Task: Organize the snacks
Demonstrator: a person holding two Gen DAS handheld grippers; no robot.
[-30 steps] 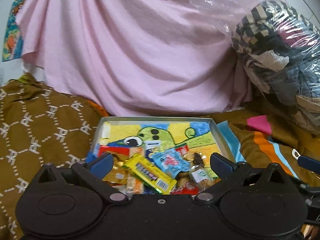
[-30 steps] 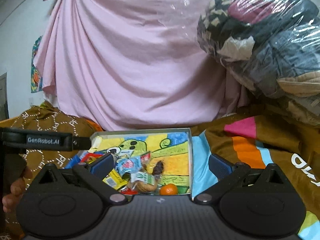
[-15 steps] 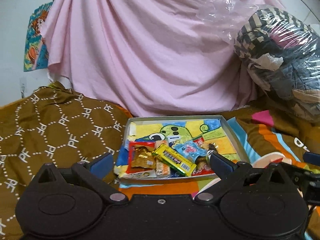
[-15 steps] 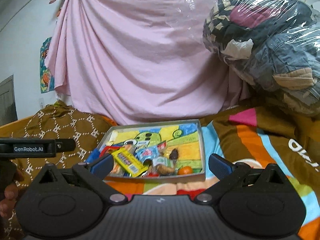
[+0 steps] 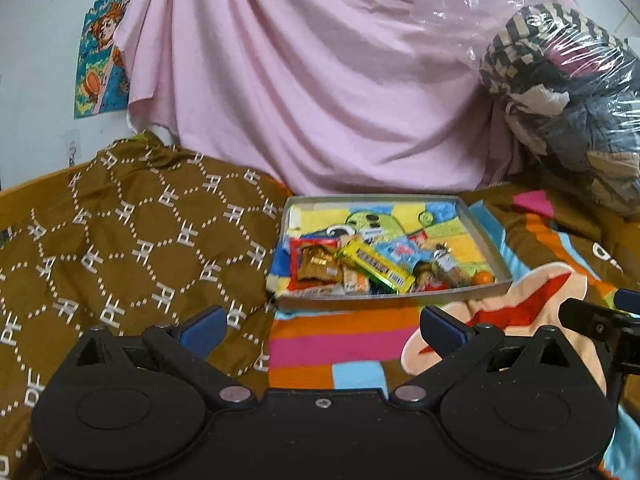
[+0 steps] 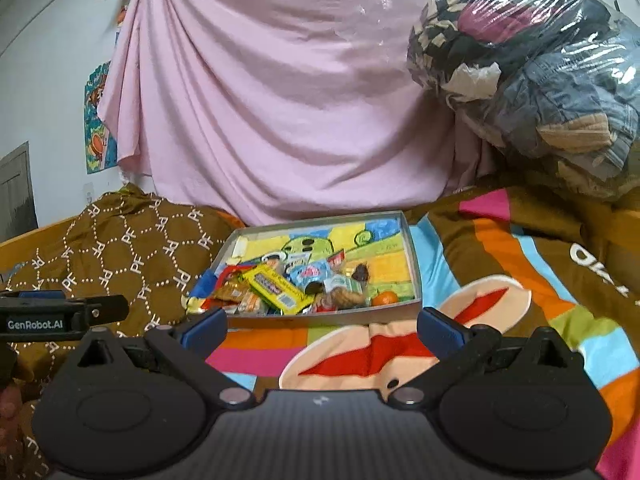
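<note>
Nearest, the left gripper (image 5: 322, 322) and the right gripper (image 6: 322, 322) both hang with jaws spread wide and nothing between them, above a striped blanket (image 6: 500, 264) on a bed. Just beyond, well clear of both, sits a shallow tray (image 6: 412, 256) holding the snacks (image 6: 280, 288): a yellow bar (image 5: 374, 266), a red pack (image 5: 314, 264), a blue sachet (image 6: 310, 272) and a small orange (image 6: 385, 298), heaped at the tray's near end while the far end lies bare. I judge gathering done and tidying within the tray perhaps left. Farther off hang a pink sheet (image 5: 320, 80) and, right, a wrapped bundle (image 6: 532, 68)
</note>
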